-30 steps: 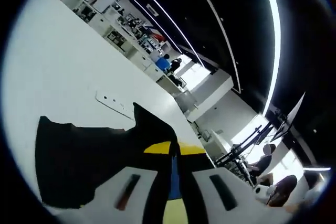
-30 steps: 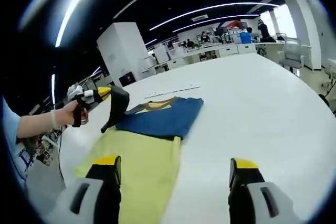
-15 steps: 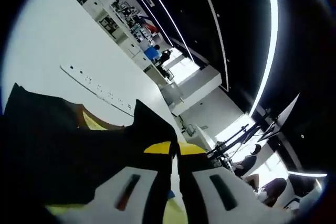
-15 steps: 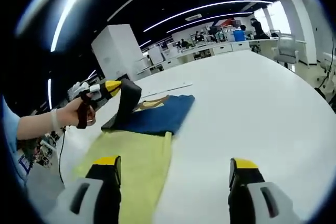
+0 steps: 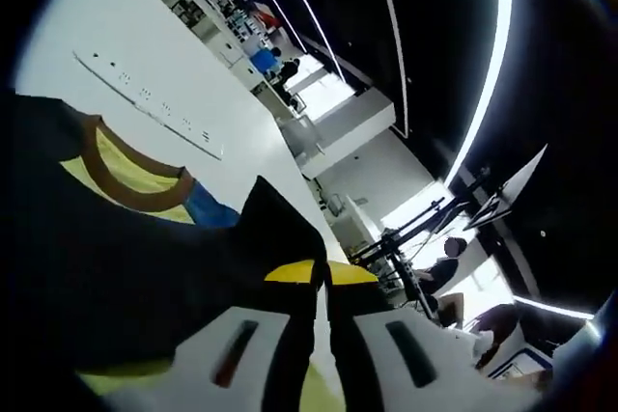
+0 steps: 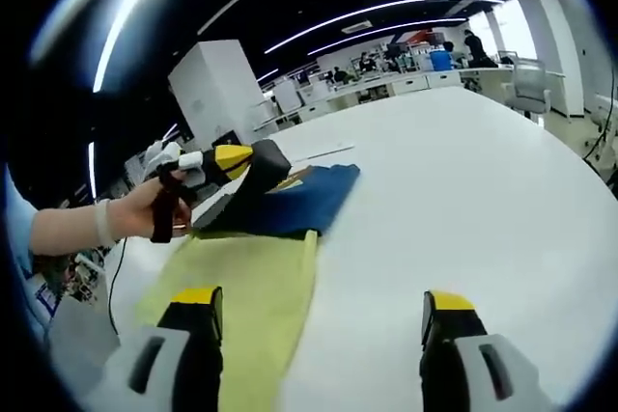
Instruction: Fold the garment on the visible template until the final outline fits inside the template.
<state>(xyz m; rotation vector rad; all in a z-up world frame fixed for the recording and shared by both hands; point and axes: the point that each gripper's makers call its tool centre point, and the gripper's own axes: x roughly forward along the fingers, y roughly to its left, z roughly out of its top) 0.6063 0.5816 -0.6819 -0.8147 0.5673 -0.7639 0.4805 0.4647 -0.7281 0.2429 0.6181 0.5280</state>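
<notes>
My left gripper (image 6: 253, 161) pinches a dark fabric edge of the blue garment with yellow collar (image 6: 294, 202), lifted to fold it over the pale yellow flat template (image 6: 256, 301) on the white worktop (image 6: 483, 200). My right gripper (image 6: 314, 320) hangs spread, empty, near the template.

Garment (image 5: 116, 267) edge beyond frame

"What's holding everything up?"

"I see a big white table (image 6: 502, 200). A yellow sheet (image 6: 253, 306) lies flat on it, and a blue shirt (image 6: 304, 202) lies past the sheet. A long white strip (image 5: 145, 103) lies beyond the shirt."
</notes>
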